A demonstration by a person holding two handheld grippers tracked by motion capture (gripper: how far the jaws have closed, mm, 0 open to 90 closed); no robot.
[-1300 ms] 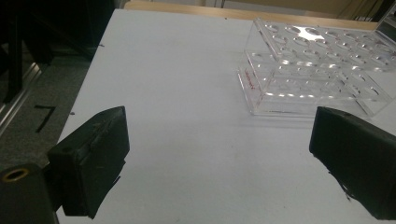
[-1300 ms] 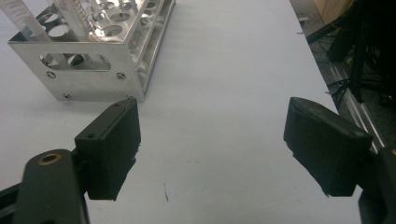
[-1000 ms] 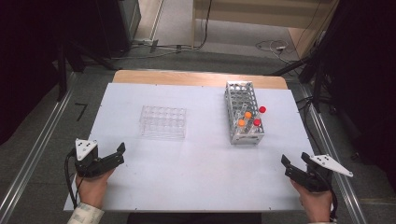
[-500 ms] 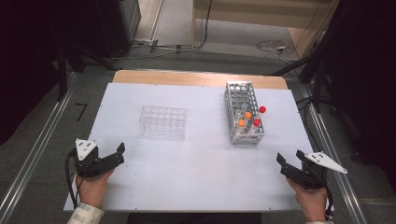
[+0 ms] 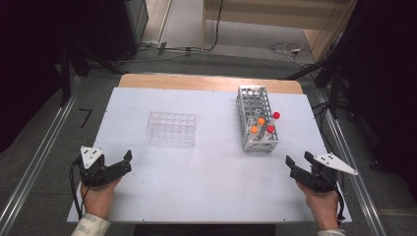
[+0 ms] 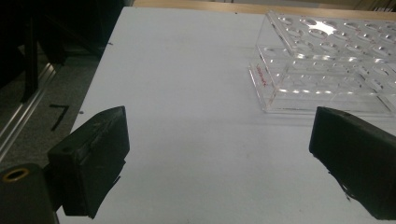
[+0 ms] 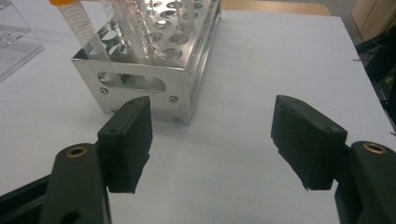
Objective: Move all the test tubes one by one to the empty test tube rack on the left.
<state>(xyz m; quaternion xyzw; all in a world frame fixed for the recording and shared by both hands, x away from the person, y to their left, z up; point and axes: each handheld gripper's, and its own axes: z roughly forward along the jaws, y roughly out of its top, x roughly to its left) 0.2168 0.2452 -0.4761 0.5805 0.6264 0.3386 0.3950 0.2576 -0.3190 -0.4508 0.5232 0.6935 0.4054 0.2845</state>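
A metal tube rack (image 5: 260, 145) stands right of the table's middle, holding two orange-capped tubes (image 5: 261, 120) and two red-capped tubes (image 5: 276, 115). A clear plastic rack (image 5: 172, 129) lies left of centre, with its wells empty as far as I can see. My left gripper (image 5: 127, 162) rests near the front left edge, open, with the clear rack (image 6: 327, 74) ahead of it (image 6: 219, 154). My right gripper (image 5: 297, 160) sits at the front right, open. Its jaws have just been closing a little, with nothing between them. It (image 7: 212, 135) faces the metal rack (image 7: 154, 79) and an orange-capped tube (image 7: 79, 23).
The white tabletop (image 5: 211, 182) is bare between the two grippers. A wooden strip (image 5: 206, 82) runs along the far edge. Metal rails (image 5: 39, 162) flank the table on both sides, and cables lie on the floor beyond it.
My right gripper has shifted a little to the left, toward the table's middle. The left gripper and both racks have stayed put.
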